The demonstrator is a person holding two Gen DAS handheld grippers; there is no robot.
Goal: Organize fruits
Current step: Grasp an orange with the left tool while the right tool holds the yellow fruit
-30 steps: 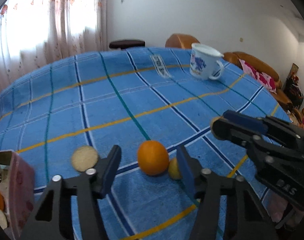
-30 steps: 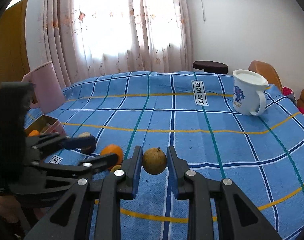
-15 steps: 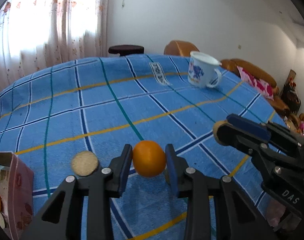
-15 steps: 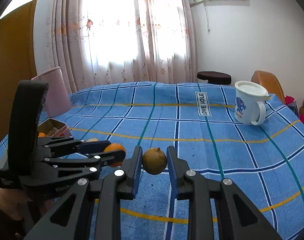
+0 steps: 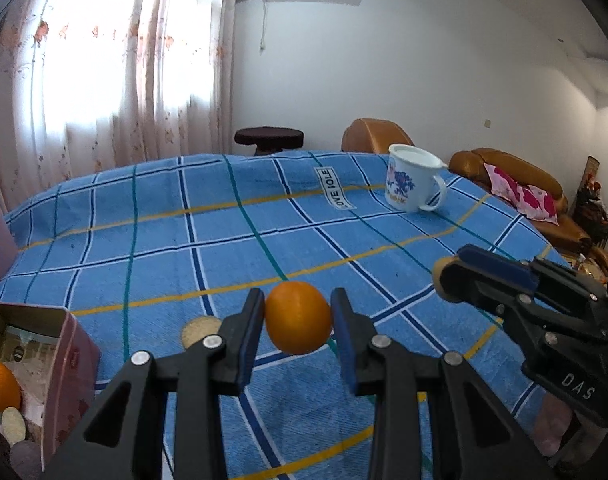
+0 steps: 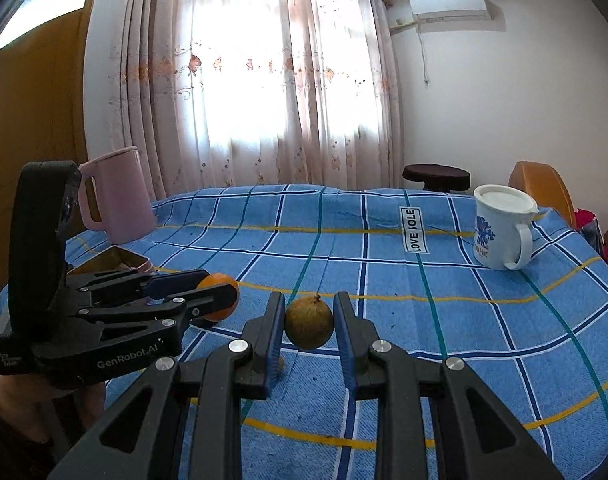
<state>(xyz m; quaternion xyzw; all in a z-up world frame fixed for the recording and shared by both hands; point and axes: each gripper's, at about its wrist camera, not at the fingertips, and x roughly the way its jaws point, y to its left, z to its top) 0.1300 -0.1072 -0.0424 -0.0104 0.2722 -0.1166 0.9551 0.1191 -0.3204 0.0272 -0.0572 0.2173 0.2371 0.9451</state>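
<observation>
Strong daylight is admitted through the curtains point(image 6: 264, 80), blown out to white glare; edges are bent by fisheye distortion, corners darkened at every o'clock.

Our left gripper point(image 5: 297, 322) fills the lower centre of its frame, blue-padded fingers point(image 5: 251, 330) clamped on an orange point(image 5: 297, 317). Our right gripper point(image 6: 309, 326) sits lower centre likewise, fingers point(image 6: 275, 334) pressed against a brownish fruit point(image 6: 308, 322).

Sunlit curtains point(image 6: 264, 80) (white walls point(image 5: 424, 60))
</observation>
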